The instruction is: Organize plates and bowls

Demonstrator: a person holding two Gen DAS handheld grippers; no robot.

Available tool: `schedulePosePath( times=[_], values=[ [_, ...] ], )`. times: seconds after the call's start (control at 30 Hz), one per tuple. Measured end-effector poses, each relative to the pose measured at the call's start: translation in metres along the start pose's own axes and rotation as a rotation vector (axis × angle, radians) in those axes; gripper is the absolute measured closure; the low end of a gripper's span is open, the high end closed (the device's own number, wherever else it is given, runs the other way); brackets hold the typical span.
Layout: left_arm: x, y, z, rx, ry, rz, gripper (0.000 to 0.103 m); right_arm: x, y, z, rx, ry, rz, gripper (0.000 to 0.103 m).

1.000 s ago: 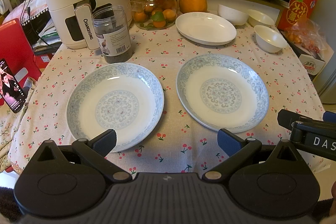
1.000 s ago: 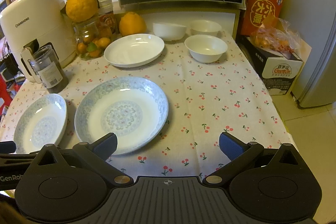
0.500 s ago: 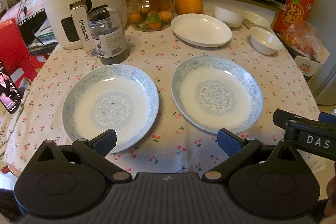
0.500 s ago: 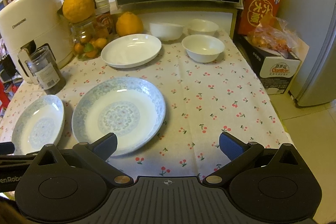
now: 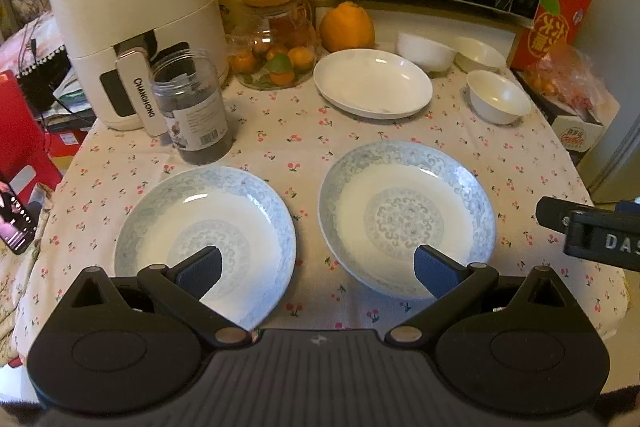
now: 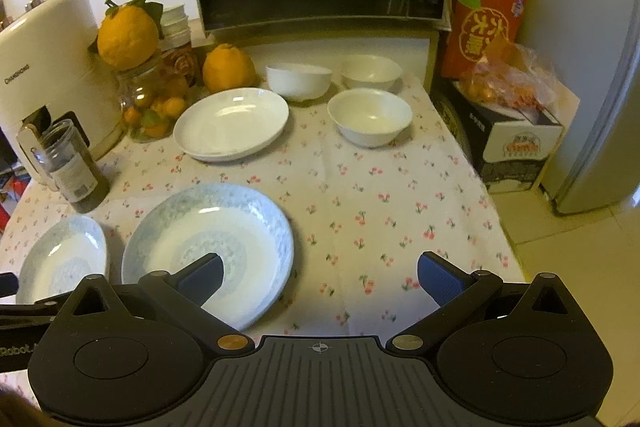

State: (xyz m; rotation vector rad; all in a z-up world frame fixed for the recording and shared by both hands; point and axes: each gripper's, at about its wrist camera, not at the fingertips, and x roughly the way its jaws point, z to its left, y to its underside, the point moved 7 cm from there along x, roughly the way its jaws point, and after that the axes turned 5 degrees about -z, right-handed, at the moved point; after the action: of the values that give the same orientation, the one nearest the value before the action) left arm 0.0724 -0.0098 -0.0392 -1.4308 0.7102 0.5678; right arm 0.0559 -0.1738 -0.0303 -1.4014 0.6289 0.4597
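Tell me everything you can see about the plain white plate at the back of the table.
The plain white plate is a shallow, round dish with a raised rim, glossy like glazed ceramic, unpatterned and empty. It sits flat and upright on the cherry-print tablecloth, towards the back. An orange fruit stands just behind it, a glass jar of small citrus to its left, three white bowls to its right. Nothing rests on it; neither gripper touches it.
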Motion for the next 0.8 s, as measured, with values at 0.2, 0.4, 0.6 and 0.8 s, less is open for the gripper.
schedulePosePath(
  times=[0.2,0.4,0.6,0.8],
  values=[
    [0.022,-0.009,0.001,0.065,0.075,0.077,0.006,0.021,-0.004,0.004,-0.032,-0.111,0.099,0.000],
    [0.051,-0.014,0.007,0.035,0.222,0.129,0.014,0.044,-0.006,0.003,0.051,-0.242,0.126,0.000],
    [0.076,-0.022,0.007,-0.012,0.379,0.184,0.029,0.075,0.009,-0.001,0.230,-0.348,0.273,0.000],
    [0.086,-0.031,0.001,0.022,0.391,0.168,0.044,0.090,0.012,-0.006,0.324,-0.368,0.314,0.001]
  ],
)
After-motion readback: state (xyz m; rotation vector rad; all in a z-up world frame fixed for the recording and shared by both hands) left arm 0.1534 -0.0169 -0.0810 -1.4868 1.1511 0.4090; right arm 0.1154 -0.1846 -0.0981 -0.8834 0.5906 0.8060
